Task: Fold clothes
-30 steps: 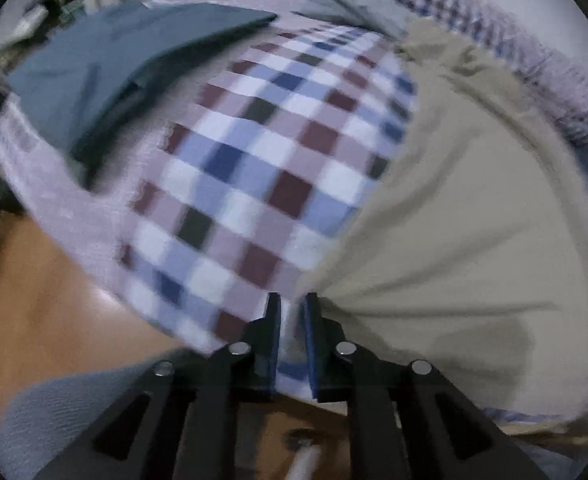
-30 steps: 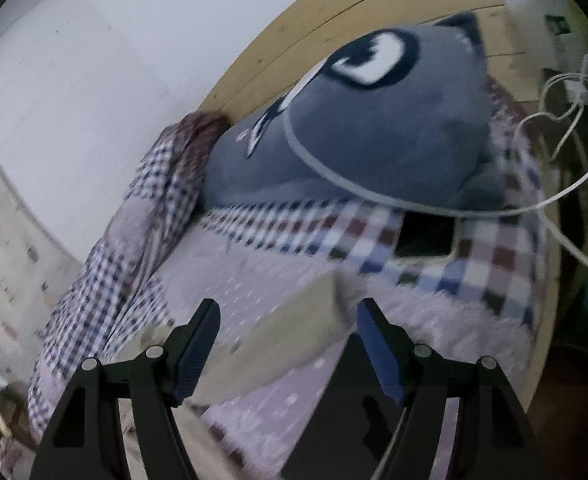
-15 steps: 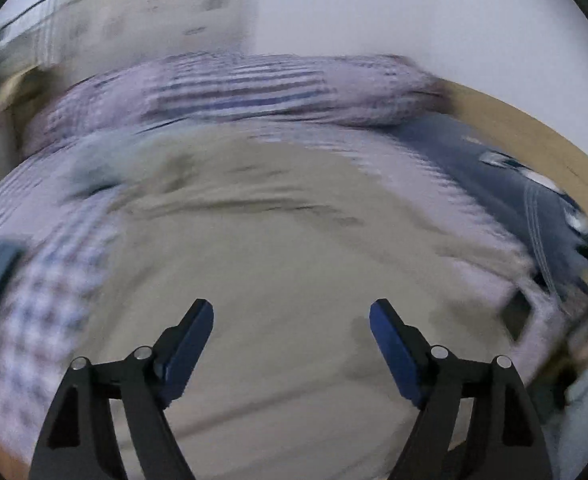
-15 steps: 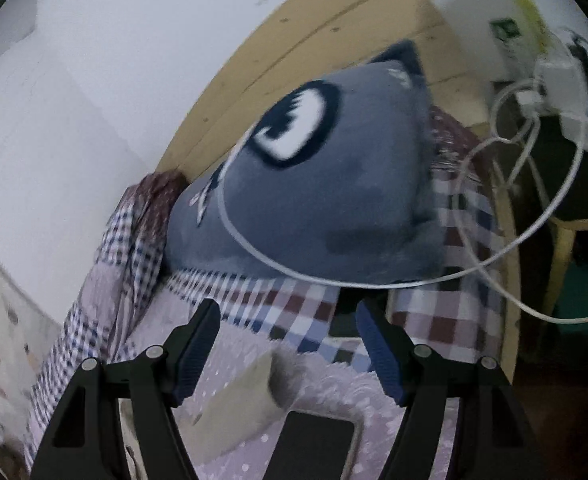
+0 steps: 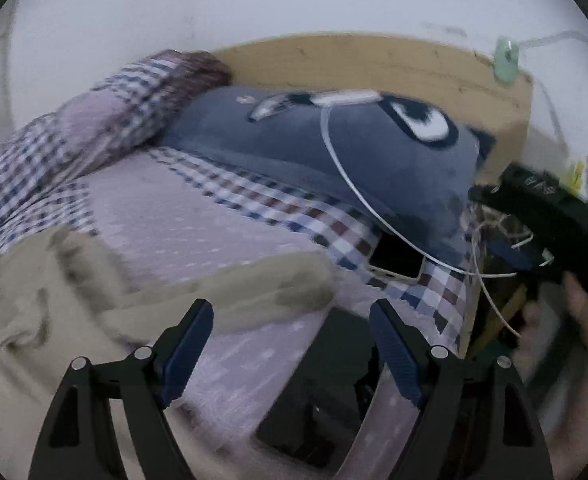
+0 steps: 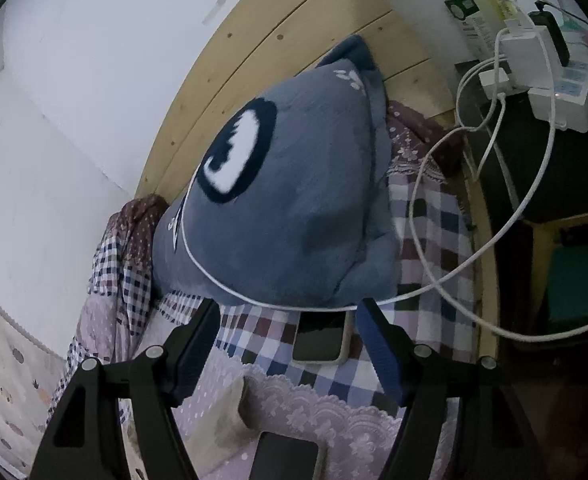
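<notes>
Lay rumpled on the bed [image 5: 197, 236]: one beige garment [image 5: 53, 304], cut off at the left edge, blurred. Spread wide and empty above it: left gripper [image 5: 291, 344] and right gripper [image 6: 287, 346]. Counted beyond: one grey plush pillow [image 6: 294, 216], one phone [image 6: 320, 340], two white cables [image 6: 446, 280]. Half hidden below: one dark flat object [image 6: 283, 458].
</notes>
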`<act>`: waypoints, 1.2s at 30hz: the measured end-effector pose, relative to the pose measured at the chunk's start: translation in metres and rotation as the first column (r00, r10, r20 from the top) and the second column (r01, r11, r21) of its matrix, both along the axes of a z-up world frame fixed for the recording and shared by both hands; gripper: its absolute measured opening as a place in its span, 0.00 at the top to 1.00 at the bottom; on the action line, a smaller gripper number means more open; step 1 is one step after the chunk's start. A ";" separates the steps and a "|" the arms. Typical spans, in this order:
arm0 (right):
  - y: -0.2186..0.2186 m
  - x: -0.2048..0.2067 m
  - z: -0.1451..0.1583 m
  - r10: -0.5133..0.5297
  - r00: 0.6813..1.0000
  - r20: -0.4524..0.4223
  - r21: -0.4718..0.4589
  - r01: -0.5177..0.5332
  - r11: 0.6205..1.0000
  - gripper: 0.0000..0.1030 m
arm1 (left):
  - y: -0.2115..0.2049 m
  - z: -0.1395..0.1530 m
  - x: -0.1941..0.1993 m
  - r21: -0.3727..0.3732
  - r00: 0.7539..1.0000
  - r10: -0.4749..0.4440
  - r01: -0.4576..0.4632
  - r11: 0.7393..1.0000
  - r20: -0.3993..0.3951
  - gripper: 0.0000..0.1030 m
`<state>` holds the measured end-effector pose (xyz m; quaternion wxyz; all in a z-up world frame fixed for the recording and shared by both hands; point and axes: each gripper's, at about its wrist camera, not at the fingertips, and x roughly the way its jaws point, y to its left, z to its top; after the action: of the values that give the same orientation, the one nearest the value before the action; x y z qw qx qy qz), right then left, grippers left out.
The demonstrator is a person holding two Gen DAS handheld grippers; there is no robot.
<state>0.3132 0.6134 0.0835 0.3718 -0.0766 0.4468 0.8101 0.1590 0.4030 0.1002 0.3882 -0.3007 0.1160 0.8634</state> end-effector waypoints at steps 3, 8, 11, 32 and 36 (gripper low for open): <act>0.005 0.004 -0.002 0.004 1.000 -0.003 -0.008 -0.004 1.000 0.27 | 0.061 -0.017 -0.012 -0.088 0.999 -0.038 0.037 0.995 0.000 0.18; 0.012 0.013 -0.005 -0.002 1.000 -0.006 -0.016 0.001 1.000 0.27 | 0.124 -0.055 -0.036 -0.286 1.000 -0.011 0.017 0.958 0.022 0.33; 0.016 0.020 -0.008 -0.010 1.000 -0.012 -0.029 0.010 1.000 0.28 | 0.129 -0.066 -0.060 -0.326 0.994 0.039 -0.004 0.945 0.100 0.92; -0.099 -0.150 0.002 0.709 0.704 0.039 0.067 -0.710 0.701 0.27 | -0.070 0.237 -0.233 0.443 0.969 0.107 -0.197 0.875 0.221 0.96; -0.145 -0.212 -0.004 0.791 0.592 0.157 0.079 -0.806 0.587 0.27 | -0.102 0.276 -0.256 0.478 0.968 0.167 -0.239 0.845 0.189 0.97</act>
<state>0.1017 0.4686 0.0797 -0.0042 -0.2847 0.2859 0.9150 -0.0974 0.3010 0.3765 0.3661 -0.2612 -0.1702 0.8768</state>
